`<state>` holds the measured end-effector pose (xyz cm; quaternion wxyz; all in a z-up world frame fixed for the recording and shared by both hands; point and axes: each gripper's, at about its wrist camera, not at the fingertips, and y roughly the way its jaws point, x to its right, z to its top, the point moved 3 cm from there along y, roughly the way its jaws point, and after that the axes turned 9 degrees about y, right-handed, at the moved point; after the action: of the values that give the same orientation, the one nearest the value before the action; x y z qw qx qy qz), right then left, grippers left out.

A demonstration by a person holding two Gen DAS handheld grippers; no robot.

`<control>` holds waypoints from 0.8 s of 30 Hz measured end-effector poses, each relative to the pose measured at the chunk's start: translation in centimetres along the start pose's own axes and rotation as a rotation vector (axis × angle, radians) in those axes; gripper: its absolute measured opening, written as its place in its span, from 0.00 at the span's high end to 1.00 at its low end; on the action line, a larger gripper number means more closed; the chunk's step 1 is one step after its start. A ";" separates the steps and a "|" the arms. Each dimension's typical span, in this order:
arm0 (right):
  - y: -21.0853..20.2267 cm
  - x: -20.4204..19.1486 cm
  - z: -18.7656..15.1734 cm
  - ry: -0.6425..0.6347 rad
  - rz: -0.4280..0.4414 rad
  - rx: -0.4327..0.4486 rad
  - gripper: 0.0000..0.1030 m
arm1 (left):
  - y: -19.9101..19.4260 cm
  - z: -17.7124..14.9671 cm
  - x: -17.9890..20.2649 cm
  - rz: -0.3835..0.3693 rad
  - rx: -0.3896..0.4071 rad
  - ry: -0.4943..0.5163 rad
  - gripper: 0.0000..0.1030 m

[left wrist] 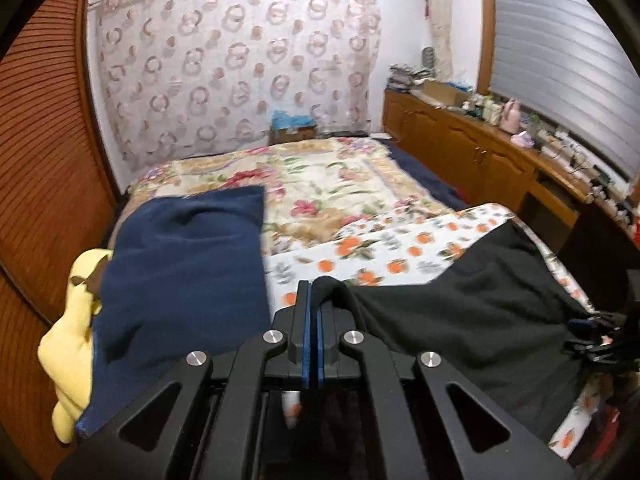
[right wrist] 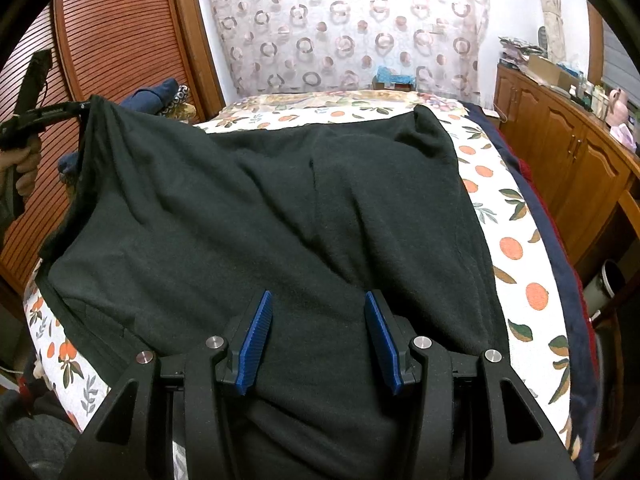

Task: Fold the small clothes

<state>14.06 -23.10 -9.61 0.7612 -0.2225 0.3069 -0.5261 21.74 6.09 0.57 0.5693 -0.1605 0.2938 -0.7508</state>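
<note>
A black garment lies spread on the bed over an orange-print sheet. My left gripper is shut on an edge of the black garment and lifts that corner; it also shows at the far left of the right wrist view, holding the cloth up. My right gripper is open, its blue pads spread just above the near part of the garment, holding nothing.
A folded navy cloth and a yellow cloth lie on the bed's left side. A floral quilt covers the far bed. A wooden slatted wardrobe stands left, a cluttered wooden cabinet right.
</note>
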 end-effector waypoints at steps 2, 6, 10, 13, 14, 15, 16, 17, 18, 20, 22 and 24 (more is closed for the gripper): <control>-0.6 0.4 0.1 0.013 0.002 0.015 0.51 | -0.6 1.2 2.0 -0.042 0.016 0.026 0.97; -2.6 1.8 0.2 0.043 0.012 0.062 0.51 | -1.3 3.5 6.8 -0.141 0.059 0.088 0.97; -4.7 3.4 0.4 0.079 0.022 0.100 0.51 | -1.3 6.3 12.0 -0.247 0.086 0.135 0.97; -6.0 4.3 0.3 0.097 0.026 0.123 0.51 | -0.7 8.3 16.0 -0.297 0.091 0.183 0.97; -6.3 4.6 0.3 0.101 0.028 0.130 0.51 | -0.5 8.8 16.7 -0.308 0.089 0.193 0.97; -6.6 4.7 0.2 0.105 0.029 0.135 0.51 | -0.3 9.5 17.9 -0.324 0.086 0.204 0.97; -6.8 4.9 0.2 0.109 0.030 0.140 0.51 | -0.1 10.1 18.9 -0.339 0.084 0.210 0.97; -7.0 5.1 0.1 0.112 0.031 0.144 0.51 | 0.0 10.8 19.8 -0.353 0.084 0.210 0.97; -7.1 5.3 0.0 0.114 0.032 0.147 0.51 | 0.0 11.3 20.7 -0.372 0.082 0.206 0.97; -7.1 5.6 -0.1 0.124 0.035 0.150 0.51 | 0.4 12.0 22.2 -0.398 0.065 0.216 0.97; -7.1 5.8 -0.1 0.133 0.035 0.149 0.51 | 1.4 11.9 23.5 -0.422 0.008 0.249 0.92; -7.1 5.8 0.0 0.139 0.038 0.143 0.51 | 2.2 11.0 23.8 -0.422 -0.033 0.276 0.76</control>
<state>10.86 -31.00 -6.31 0.7618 -0.1246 0.3249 -0.5464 22.63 -19.75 5.54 0.3517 -0.1236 0.3412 -0.8629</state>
